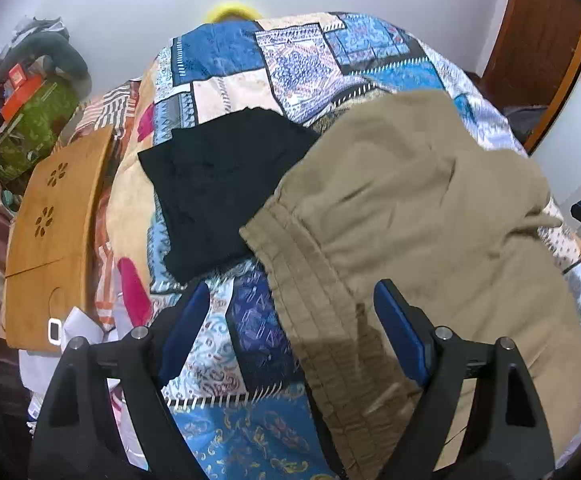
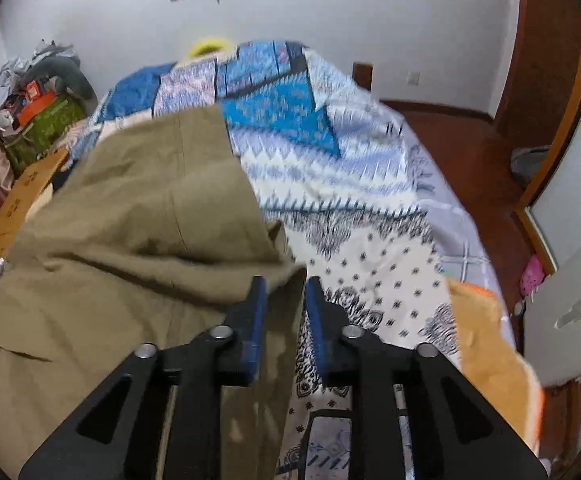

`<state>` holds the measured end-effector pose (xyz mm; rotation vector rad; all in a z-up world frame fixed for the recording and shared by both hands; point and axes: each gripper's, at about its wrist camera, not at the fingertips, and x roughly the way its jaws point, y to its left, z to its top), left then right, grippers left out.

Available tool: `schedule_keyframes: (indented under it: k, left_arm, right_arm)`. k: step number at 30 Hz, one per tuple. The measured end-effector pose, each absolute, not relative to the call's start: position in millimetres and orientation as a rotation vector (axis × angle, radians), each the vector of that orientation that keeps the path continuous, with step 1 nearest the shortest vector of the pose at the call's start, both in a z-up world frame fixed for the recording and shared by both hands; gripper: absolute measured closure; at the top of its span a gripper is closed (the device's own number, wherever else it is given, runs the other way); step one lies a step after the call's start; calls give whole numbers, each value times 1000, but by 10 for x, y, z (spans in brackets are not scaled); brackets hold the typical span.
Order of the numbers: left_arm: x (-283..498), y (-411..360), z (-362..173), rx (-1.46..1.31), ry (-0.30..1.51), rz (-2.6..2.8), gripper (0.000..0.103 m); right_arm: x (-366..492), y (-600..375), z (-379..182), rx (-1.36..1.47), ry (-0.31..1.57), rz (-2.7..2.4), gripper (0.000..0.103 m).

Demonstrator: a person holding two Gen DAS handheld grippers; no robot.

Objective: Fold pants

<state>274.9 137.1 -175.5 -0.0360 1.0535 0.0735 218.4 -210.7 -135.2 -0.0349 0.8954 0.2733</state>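
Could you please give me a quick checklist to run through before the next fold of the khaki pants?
1. Left hand-held gripper open, above the waistband: ok.
2. Right hand-held gripper has fabric between its jaws: ok; firm pinch: cannot tell.
3. Khaki pants flat: not ok, creased and bunched.
4. Black garment clear of the pants: cannot tell, edges meet.
5. Quilt bare to the right: ok.

Khaki pants [image 1: 418,208], black garment [image 1: 218,188], blue patchwork-patterned bedspread [image 1: 290,60]
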Motion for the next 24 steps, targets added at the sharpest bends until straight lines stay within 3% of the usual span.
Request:
schedule_keyframes:
  k: [3, 6, 13, 16, 17, 24]
  left_arm:
    - [2925, 1408, -1782, -80, 1086, 42, 18]
    - [3083, 1416, -1914, -128, 1138, 11, 18]
    - [3261, 1438, -2349, -255, 1260, -78, 14]
    - [3313, 1494, -2461, -298, 1281, -72, 3]
    - [3335, 1521, -2496, -323, 1293, -78, 3]
    - [3412, 1610, -2556, -296, 1240, 52, 2]
  right_arm:
    - [2286, -2060, -1246, -18, 858, 292, 46]
    - [2441, -1933, -1276, -26, 864, 323, 35]
    - [2903, -1661, -1758, -31, 1022, 384, 33]
    - [3014, -1636, -1926, 29, 1089, 443, 42]
    - [3035, -1633, -1957, 51, 1105, 469, 50]
    - [3041, -1542, -1968, 1, 1101, 475, 69]
